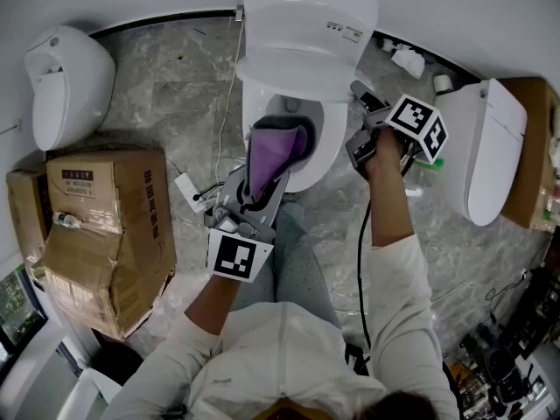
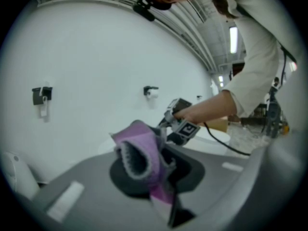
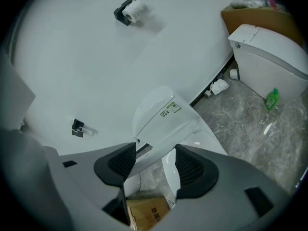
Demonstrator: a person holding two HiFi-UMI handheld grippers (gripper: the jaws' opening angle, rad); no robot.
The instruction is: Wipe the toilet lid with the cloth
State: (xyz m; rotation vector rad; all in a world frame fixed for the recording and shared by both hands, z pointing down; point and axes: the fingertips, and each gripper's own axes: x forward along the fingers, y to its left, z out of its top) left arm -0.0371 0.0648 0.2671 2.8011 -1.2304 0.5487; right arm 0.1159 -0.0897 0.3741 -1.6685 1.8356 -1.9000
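Note:
The white toilet (image 1: 325, 151) stands in the middle with its lid (image 1: 306, 24) raised towards the wall. My left gripper (image 1: 265, 180) is shut on a purple and grey cloth (image 1: 278, 150), which hangs over the bowl opening. In the left gripper view the cloth (image 2: 139, 153) bunches up between the jaws of my left gripper (image 2: 154, 177). My right gripper (image 1: 357, 121) hovers at the toilet's right side, open and empty. In the right gripper view my right gripper (image 3: 154, 165) has only air between its dark pads (image 3: 192, 167), and the lid (image 3: 159, 112) lies beyond them.
A second toilet (image 1: 66, 81) stands at the left and a third (image 1: 481, 147) at the right. Cardboard boxes (image 1: 101, 226) sit at the left, a power strip (image 1: 192, 191) beside them. A green bottle (image 3: 272, 99) lies on the marble floor. A paper roll (image 3: 130, 9) hangs on the wall.

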